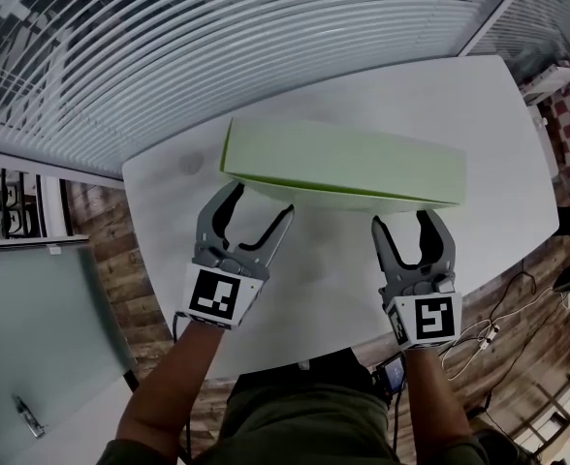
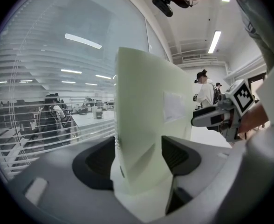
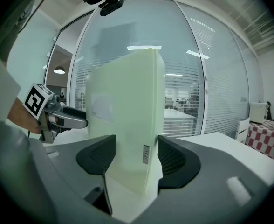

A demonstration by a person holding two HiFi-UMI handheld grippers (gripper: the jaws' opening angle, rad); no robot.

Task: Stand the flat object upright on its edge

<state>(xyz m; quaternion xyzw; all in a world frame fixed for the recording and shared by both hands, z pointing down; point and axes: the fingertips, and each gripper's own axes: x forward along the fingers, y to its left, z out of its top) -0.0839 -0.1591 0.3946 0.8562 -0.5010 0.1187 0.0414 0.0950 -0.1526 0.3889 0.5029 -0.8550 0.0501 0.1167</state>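
My left gripper [image 2: 138, 155] has its fingers [image 2: 99, 160] closed on the flat green box [image 2: 146, 120], one pad against each broad face. In the left gripper view the box rises straight up out of the gap. My right gripper [image 3: 136, 157] pinches it the same way at the other end, beside a small label [image 3: 146, 154] on the narrow side.

I grip both ends because the box is long and thin. One grip would let it swing or tip, while two keep the faces vertical.

In the head view the box runs across the middle of the frame on the white table [image 1: 314, 260], with the left gripper at its left end and the right gripper at its right end. Window blinds [image 1: 217, 37] fill the upper left.

I judge the box upright along its long edge. I can't tell whether that edge bears fully on the table. Before letting go, I would check that it sits square, since so narrow a base could topple either way.
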